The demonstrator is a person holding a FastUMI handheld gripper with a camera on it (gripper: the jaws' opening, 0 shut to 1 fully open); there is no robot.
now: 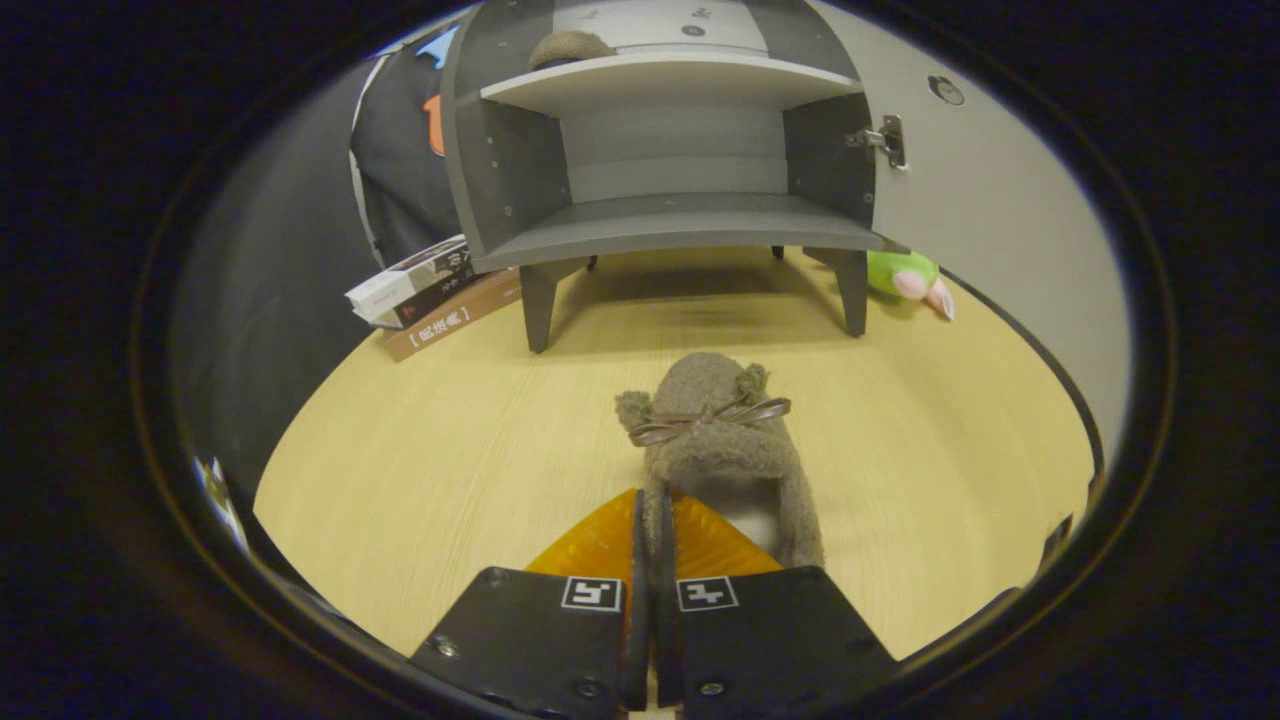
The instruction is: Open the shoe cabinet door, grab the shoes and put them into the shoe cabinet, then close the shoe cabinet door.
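Gripper (650,530) is pinching the slipper's (715,440) heel rim, fingers nearly closed. Soft, light, floppy; collar looks like the firmest hold. Cabinet (670,225) is standing open beyond.

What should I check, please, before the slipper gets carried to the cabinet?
1. Door open: ok.
2. Lower shelf free for the slipper: ok.
3. Gripper shut on slipper edge: ok, fingers pinch its left side wall.
4. Grip firmness: cannot tell.
5. Other slipper already on upper shelf: ok.
6. Path across table to the cabinet: ok; books and toy sit off to the sides.
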